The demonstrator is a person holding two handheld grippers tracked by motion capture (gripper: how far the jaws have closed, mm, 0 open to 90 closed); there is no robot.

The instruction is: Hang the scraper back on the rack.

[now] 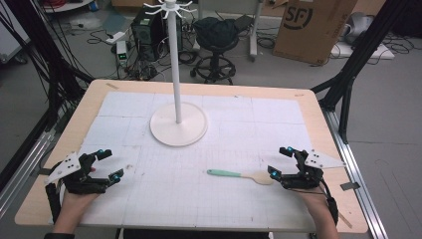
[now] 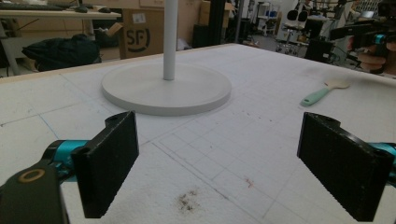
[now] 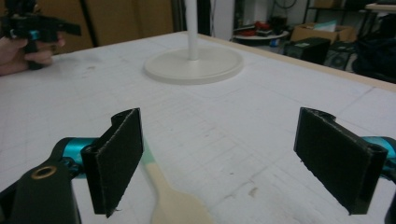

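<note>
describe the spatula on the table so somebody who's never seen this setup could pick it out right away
Start at the tall white stand with the round base at the back of the white gridded mat. Come toward the near right, just in front of the right gripper. The spatula lies flat there: mint-green handle, pale wooden blade, the one small loose item on the mat.

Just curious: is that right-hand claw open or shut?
Open. The right gripper has its black jaws spread wide apart, with the spatula lying untouched on the table.
</note>
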